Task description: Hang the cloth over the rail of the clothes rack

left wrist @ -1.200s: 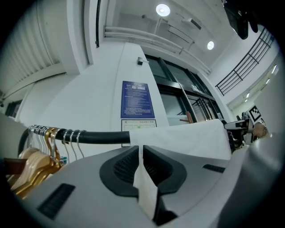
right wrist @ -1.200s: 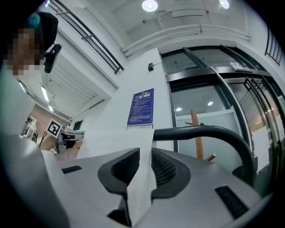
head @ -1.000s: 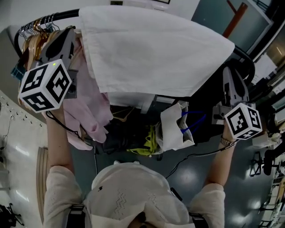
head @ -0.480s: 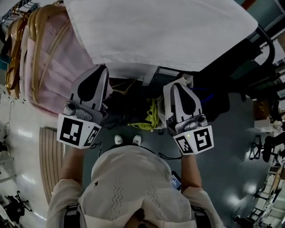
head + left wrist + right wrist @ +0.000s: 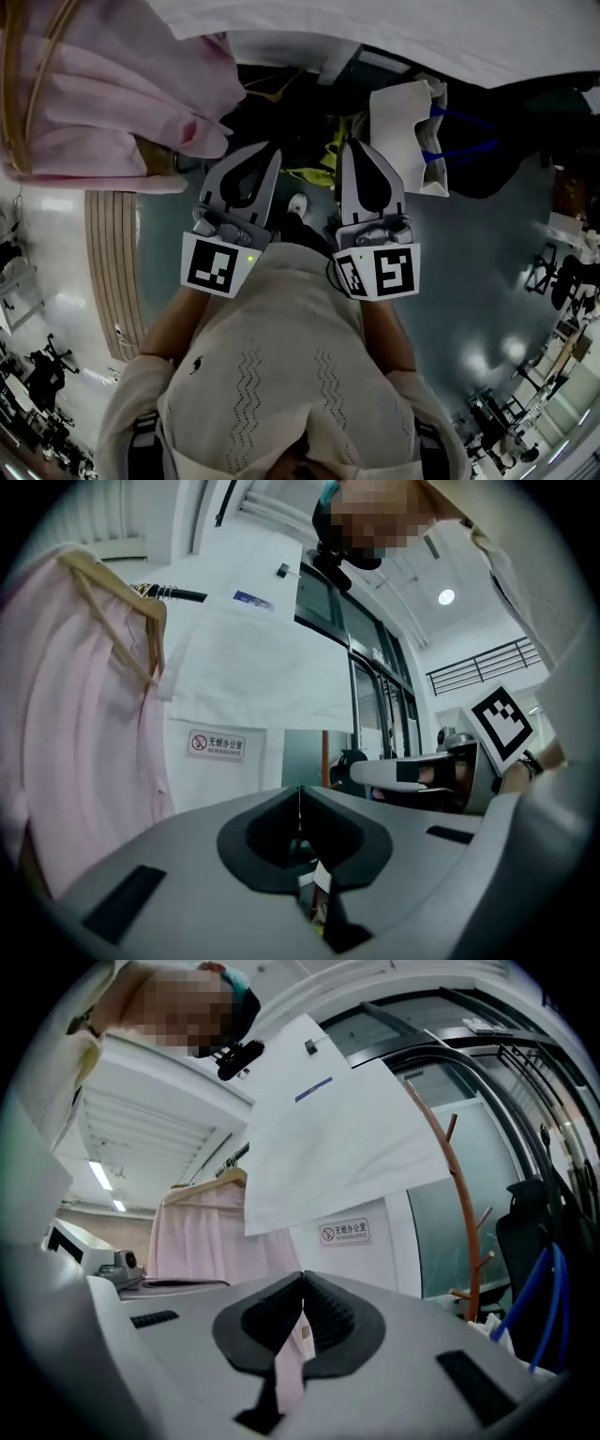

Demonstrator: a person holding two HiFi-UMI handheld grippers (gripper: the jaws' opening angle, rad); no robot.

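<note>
Head view: white fabric cloth [image 5: 375, 23] is draped far ahead, likely why left gripper [image 5: 268, 150] and right gripper [image 5: 351, 146] are held near, jaws together, empty.

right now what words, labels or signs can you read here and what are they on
"无烟办公室": on the white rectangular no-smoking sign on the wall; the smaller line under it is too small to read.
Small blue label on the hanging white cloth: too small to read.
Gripper marker cubes: patterns only, no words.
</note>
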